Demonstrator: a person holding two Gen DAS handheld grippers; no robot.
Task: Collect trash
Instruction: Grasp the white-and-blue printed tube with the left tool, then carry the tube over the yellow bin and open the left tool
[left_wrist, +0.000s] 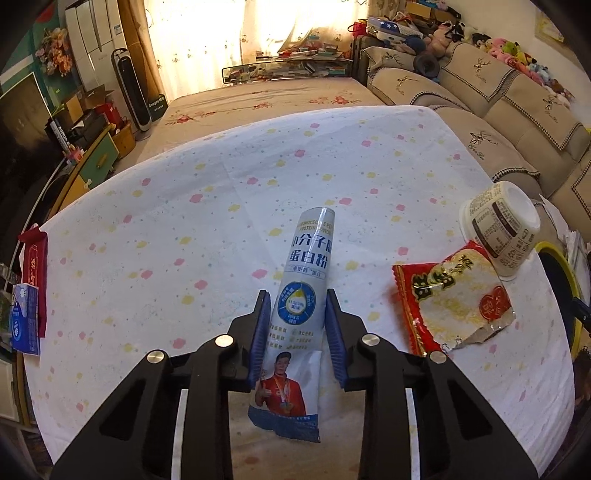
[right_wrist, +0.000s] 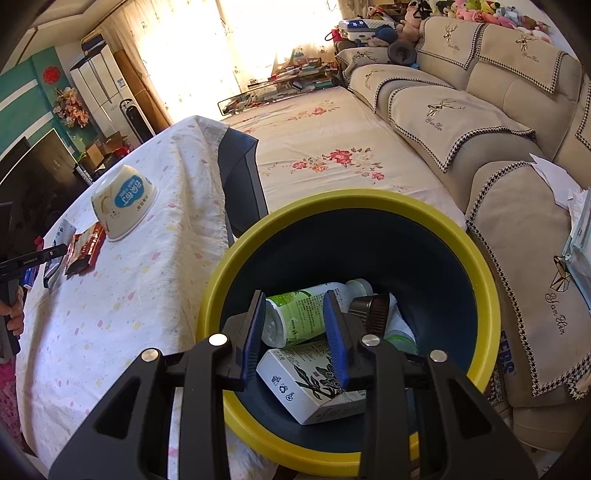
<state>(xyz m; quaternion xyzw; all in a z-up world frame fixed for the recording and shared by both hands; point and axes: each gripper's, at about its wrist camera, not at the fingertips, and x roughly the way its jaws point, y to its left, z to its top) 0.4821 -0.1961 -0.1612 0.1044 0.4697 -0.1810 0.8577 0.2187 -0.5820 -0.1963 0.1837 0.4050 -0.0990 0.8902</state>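
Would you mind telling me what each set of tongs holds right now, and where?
The left tongs pinch the protein powder sachet around its middle. The right tongs hold nothing, open above the bin.

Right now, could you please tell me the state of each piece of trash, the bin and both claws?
Protein powder sachet: torn open, between the left claw's fingers.
Left claw: shut on the sachet.
Red snack wrapper: torn open, flat on the table.
Paper bowl: upside down on the table.
Trash bin: open, holding bottles and a carton.
Right claw: open, empty, above the bin.
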